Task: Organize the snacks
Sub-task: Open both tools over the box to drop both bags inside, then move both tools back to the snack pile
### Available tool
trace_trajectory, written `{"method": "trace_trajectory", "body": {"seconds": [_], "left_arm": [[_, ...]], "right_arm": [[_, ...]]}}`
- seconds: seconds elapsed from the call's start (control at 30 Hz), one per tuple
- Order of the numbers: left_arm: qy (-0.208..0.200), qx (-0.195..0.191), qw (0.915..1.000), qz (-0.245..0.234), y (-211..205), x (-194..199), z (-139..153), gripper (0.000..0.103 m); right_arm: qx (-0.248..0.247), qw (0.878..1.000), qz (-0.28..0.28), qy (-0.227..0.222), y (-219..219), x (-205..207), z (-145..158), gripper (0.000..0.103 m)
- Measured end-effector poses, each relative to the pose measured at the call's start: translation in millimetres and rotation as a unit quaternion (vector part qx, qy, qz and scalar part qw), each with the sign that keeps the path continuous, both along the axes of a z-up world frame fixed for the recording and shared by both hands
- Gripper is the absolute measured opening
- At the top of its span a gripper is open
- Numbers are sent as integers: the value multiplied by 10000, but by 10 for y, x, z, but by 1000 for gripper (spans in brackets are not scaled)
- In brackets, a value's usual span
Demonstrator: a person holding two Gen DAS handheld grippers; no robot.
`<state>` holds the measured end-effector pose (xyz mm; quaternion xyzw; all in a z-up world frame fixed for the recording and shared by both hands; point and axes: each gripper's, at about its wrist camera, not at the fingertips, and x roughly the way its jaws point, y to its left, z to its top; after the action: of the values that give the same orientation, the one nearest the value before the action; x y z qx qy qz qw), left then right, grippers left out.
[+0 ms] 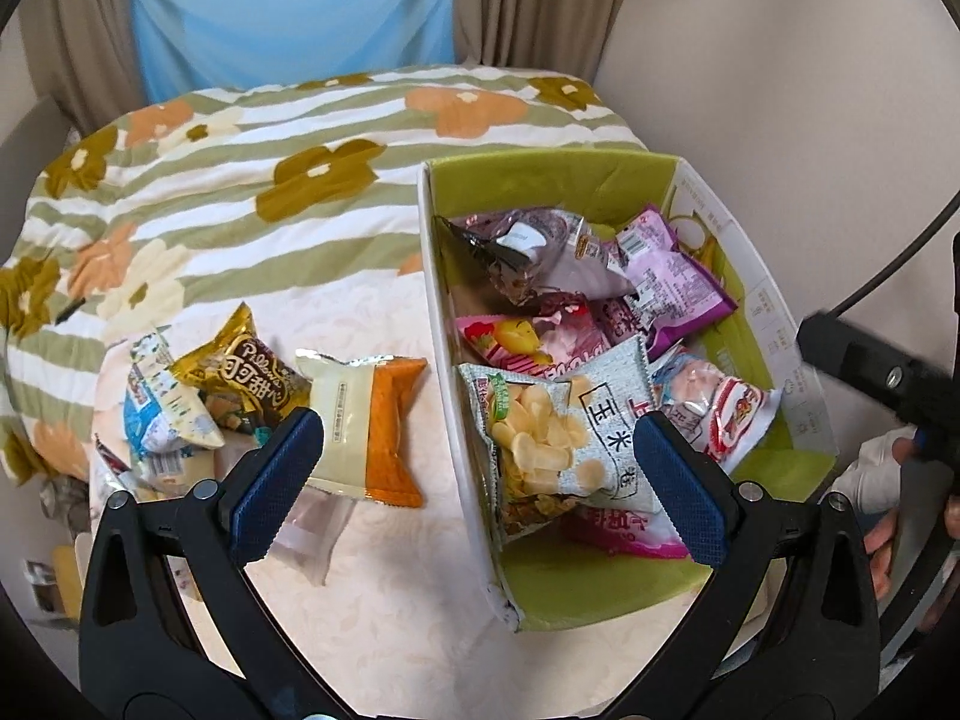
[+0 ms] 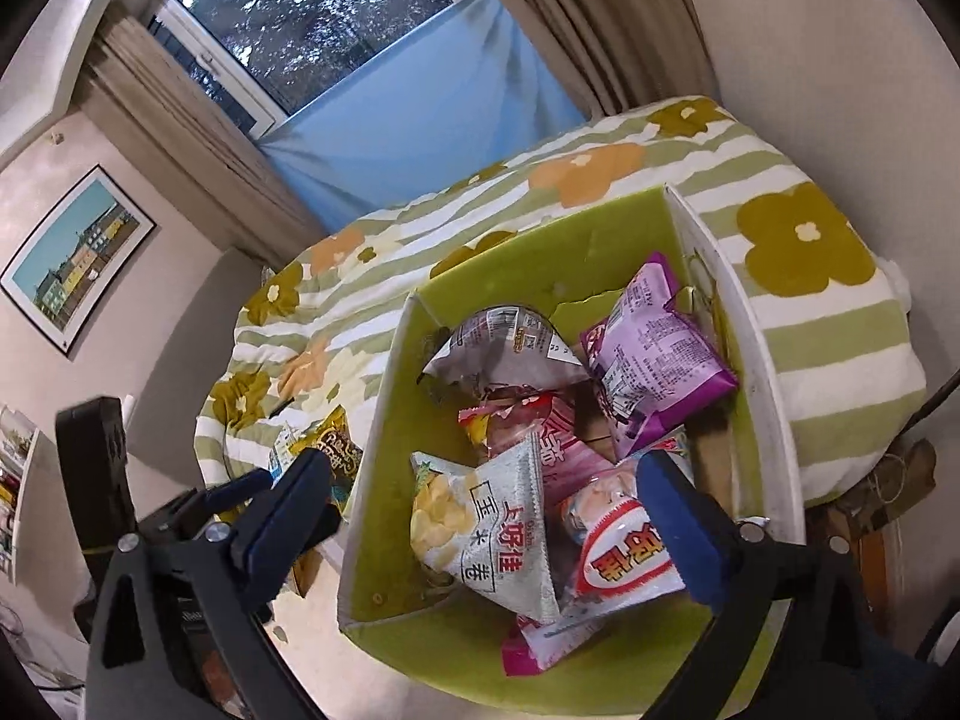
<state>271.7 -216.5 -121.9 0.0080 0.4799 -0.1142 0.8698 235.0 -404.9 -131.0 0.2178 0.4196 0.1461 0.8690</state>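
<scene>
The left tongs hang released, jaws spread wide and grasping nothing, above the near left wall of the green box. Between their fingers, just past the tips, the grey corn-chip bag leans against that wall inside the box. By the right finger lies a red-and-white bag; under both sits a pink packet. Outside the box, just beyond the left finger, the cream-and-orange packet lies on the pale surface, and further left the gold cocoa bag and a blue-and-white packet touch one another. Deeper in the box are a purple bag and a silver bag. Beyond everything lies the flowered quilt.

The right tongs are likewise released and empty, poised over the box's near end. The grey corn-chip bag sits between their fingers, the red-and-white bag against the right finger. Farther on lie the purple bag and silver bag. The left tongs show beyond the left finger.
</scene>
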Motion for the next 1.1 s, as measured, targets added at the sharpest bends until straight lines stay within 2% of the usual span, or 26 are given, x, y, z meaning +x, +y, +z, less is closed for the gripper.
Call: {"method": "trace_trajectory", "body": {"seconds": [0.27, 0.47, 0.6, 0.7, 0.83, 0.93, 1.1], "left_arm": [[-302, 53, 9992, 241, 86, -227, 309, 102], [-511, 193, 9974, 464, 346, -511, 483, 102], [-559, 169, 9961, 659, 681, -688, 510, 102], [-644, 168, 9951, 730, 973, -825, 501, 102], [-721, 243, 9942, 756, 1369, -950, 445, 102], [-598, 263, 9957, 663, 1739, -987, 360, 102], [-372, 302, 9979, 431, 2261, -1030, 190, 102]], "right_arm": [[-729, 9966, 292, -244, 80, -114, 205, 101], [-1152, 9906, 577, -458, 254, -227, 357, 101], [-1136, 9899, 631, -562, 409, -336, 435, 101], [-1301, 9866, 618, -764, 606, -435, 514, 101], [-1206, 9862, 672, -909, 933, -511, 561, 101], [-1157, 9865, 601, -987, 1223, -565, 553, 101], [-1120, 9892, 476, -822, 1773, -590, 415, 101]]}}
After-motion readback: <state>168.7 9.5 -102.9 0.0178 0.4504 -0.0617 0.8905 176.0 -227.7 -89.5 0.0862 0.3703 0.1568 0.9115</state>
